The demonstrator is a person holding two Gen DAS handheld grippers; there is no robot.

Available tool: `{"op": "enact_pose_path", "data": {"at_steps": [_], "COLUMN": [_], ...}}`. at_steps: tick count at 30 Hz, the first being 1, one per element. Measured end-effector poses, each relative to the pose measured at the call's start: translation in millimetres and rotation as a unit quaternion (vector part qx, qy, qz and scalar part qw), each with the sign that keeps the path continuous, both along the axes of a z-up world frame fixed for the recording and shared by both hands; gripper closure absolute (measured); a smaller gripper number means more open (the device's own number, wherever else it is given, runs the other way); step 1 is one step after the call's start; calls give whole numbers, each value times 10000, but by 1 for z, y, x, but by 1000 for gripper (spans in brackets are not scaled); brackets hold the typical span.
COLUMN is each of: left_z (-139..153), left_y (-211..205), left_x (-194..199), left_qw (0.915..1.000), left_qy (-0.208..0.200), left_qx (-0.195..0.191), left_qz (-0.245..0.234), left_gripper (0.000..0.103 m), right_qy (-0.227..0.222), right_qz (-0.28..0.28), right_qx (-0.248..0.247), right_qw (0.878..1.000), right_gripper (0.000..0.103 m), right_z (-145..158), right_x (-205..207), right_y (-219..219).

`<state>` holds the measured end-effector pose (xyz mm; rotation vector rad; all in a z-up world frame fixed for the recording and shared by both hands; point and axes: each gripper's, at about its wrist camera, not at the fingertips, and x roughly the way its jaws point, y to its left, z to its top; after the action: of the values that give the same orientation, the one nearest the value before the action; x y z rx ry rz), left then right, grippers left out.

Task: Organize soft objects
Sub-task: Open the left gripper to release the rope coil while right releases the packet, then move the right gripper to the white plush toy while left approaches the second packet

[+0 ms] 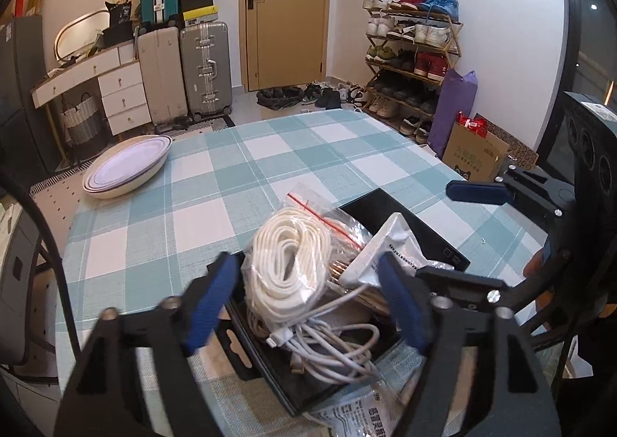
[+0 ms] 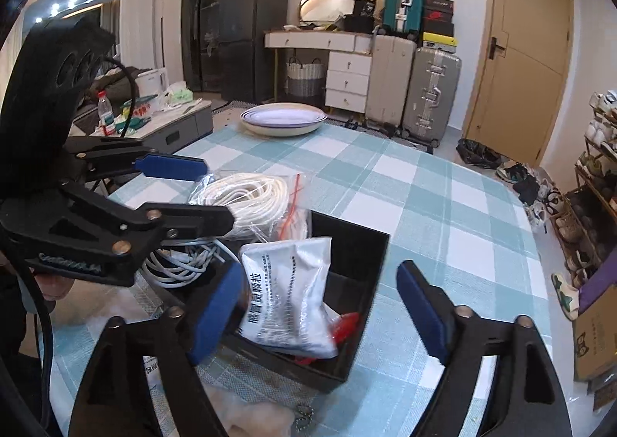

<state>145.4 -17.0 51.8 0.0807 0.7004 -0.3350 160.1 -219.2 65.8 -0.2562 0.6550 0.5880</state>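
Left wrist view shows the checked table (image 1: 270, 151) carrying a black box (image 1: 270, 371), and everything here is placed against that box. The bagged white rope coil (image 1: 287, 255) is heaped on the box's far side, riding above the rim, so it could slump out onto the cloth if nudged. The left gripper (image 1: 304, 306) hovers over the box with its jaws spread wide, the coil between them but not pressed. The grey charging cables (image 1: 331, 344) lie tangled inside the box on the near side; a loop could snag a blue pad and drag the pile out.

In the right wrist view the right gripper (image 2: 320, 306) also stands wide open, holding nothing, just in front of the box. The white foil pouch (image 2: 289, 294) leans inside the box against its near wall and may tip over the edge. A second pouch (image 1: 358, 417) lies outside, against the box's near corner.
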Motion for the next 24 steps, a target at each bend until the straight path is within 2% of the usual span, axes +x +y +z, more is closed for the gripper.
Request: {"op": "enact_pose_path", "data": {"at_steps": [4, 5, 6, 13, 24], "left_z": [6, 7, 8, 4, -12], "left_y": [0, 0, 1, 8, 17], "left_x": [-15, -19, -22, -48, -73], "left_qw": [9999, 9999, 9999, 9994, 9975], "left_qy": [-99, -117, -134, -163, -64], "left_qx": [-15, -32, -45, 40, 163], "left_qz": [9, 20, 40, 302, 685], "left_gripper": [8, 2, 0, 0, 0], "right_qy": [31, 45, 72, 392, 842], "right_qz": [-231, -263, -292, -349, -371], "right_qx": [242, 307, 374, 654, 679], "right_qw": [9994, 9992, 9988, 9965, 9934], "right_gripper": [1, 1, 1, 0, 0], "right_z": [7, 8, 9, 4, -16], "right_x": [-9, -11, -13, -30, -50], "right_y": [-15, -18, -21, -36, -38]}}
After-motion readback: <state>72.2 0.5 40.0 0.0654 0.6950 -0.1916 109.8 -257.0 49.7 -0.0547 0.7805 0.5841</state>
